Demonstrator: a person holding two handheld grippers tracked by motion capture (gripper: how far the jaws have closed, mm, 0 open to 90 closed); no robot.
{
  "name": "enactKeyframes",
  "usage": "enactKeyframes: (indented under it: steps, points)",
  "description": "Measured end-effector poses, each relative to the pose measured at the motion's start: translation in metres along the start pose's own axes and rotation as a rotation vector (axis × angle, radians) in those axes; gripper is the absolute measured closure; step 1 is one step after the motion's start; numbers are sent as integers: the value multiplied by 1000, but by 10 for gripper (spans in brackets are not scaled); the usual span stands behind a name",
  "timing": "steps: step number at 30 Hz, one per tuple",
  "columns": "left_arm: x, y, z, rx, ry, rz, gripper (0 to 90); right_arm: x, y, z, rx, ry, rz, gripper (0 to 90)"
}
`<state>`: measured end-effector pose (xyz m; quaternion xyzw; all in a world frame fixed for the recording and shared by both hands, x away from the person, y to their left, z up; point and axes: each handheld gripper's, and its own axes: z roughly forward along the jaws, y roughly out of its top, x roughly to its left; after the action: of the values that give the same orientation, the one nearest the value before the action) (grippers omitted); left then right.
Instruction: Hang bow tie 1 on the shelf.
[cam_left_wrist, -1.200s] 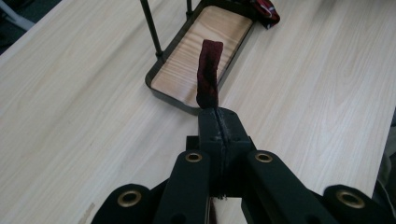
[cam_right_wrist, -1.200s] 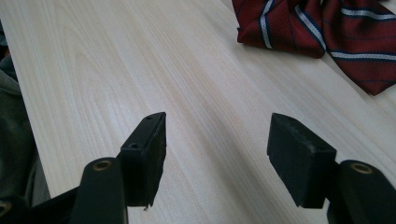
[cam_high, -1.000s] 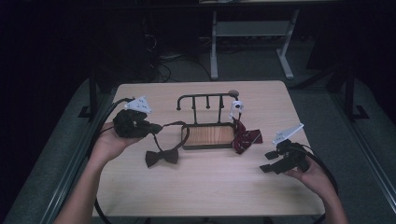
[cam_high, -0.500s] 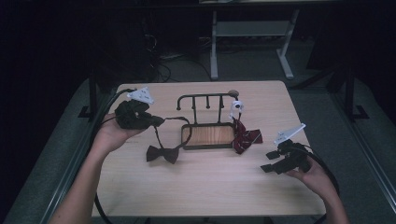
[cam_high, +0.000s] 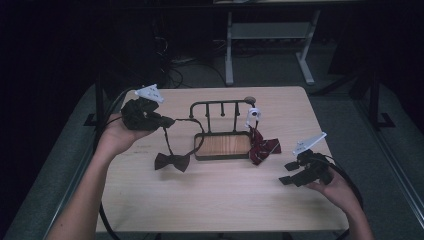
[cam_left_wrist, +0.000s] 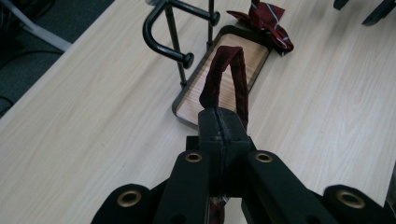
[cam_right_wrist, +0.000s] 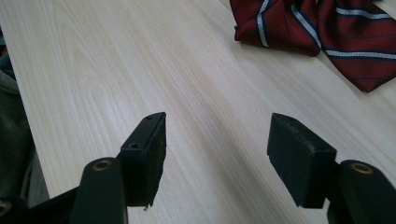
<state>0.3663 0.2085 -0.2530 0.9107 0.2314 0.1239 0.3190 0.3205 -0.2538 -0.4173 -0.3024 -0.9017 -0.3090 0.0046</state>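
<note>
Maroon strap (cam_left_wrist: 227, 79) pinched between left tongs (cam_left_wrist: 223, 128).

Pale matt wood-grain table (cam_high: 225, 200); glossy black metal rack (cam_left_wrist: 168, 28); woven striped cloth tie (cam_right_wrist: 322, 28).

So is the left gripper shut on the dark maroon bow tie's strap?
Shut: the left gripper has both black jaws pressed together on the dark maroon strap, whose loop rises beyond them.

Table centre: the black metal rack with a wooden base tray (cam_high: 222, 145) blocks you here; its upright pegs rise along the far edge.
Right of rack: the red striped bow tie (cam_high: 260, 148) lies against the tray.
Left front: the dark bow tie (cam_high: 172, 161) rests there, its strap rising to your left gripper (cam_high: 167, 121).
Near edge: the pale wooden table (cam_high: 220, 200) is bare; you pass freely.
Right gripper (cam_right_wrist: 217, 140): bare wood lies between its parted jaws.
</note>
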Motion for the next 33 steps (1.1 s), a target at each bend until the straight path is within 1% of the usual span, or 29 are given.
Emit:
enactKeyframes:
  steps: [5,8,11,19,24,32,33]
  points:
    - [4,4,1,11,8,-1,900,0,0,-1,-2,0,2,374]
    - [7,6,2,11,10,-9,899,0,0,-1,-3,2,1,373]
    - [12,9,3,23,21,-12,899,-1,0,-1,-4,-1,-2,373]
    - [25,10,7,36,38,-62,899,-1,0,-1,-2,-1,-4,372]
    - [32,8,12,64,46,-77,898,0,-1,-2,-6,2,2,372]
    - [39,7,18,91,58,-96,897,0,-1,-2,-4,2,5,372]
    - [39,7,19,90,59,-101,897,0,-1,-2,-7,2,-1,372]
